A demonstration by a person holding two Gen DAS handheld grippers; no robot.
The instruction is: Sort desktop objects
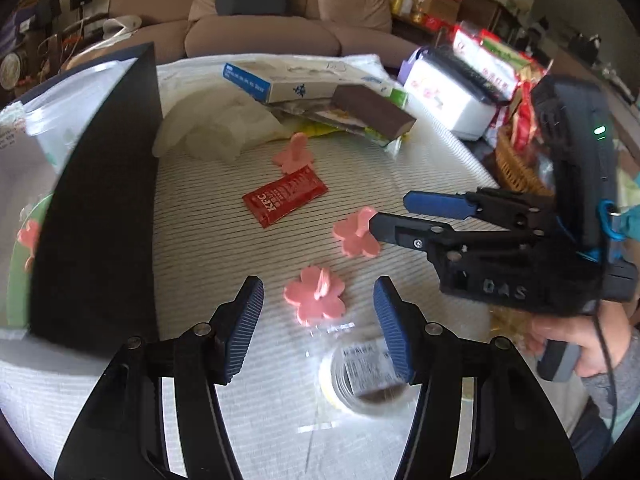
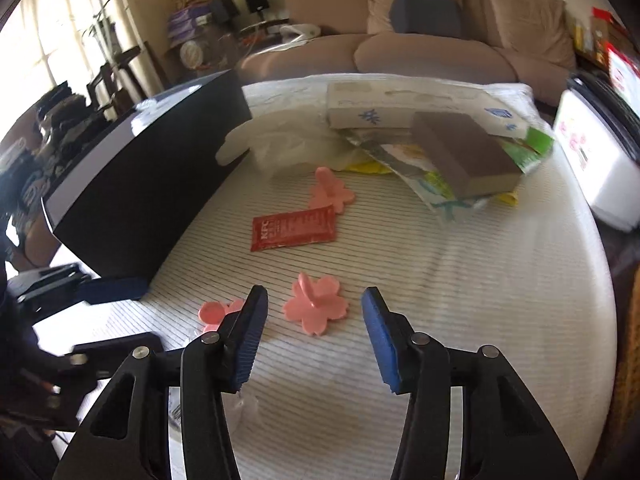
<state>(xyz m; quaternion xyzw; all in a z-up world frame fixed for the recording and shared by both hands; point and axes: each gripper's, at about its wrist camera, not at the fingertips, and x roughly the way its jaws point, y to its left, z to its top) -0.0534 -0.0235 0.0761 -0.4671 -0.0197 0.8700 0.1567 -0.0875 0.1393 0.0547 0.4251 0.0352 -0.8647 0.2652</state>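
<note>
My right claw (image 2: pixel 314 336) gapes empty, a pink flower (image 2: pixel 316 308) at twelve o'clock; my left claw (image 1: pixel 318 308) gapes too.

Left side walled off by black box (image 2: pixel 148 184); back crowded by sponge (image 2: pixel 466 154), packet pile; striped mat (image 2: pixel 460 280) right half seemingly open.

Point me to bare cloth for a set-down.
Free: the striped cloth right of the KFC sachet, below the brown sponge, out to the white appliance. Crowded: the pink flowers between both open claws, and the far pile around the blue-and-white box.
</note>
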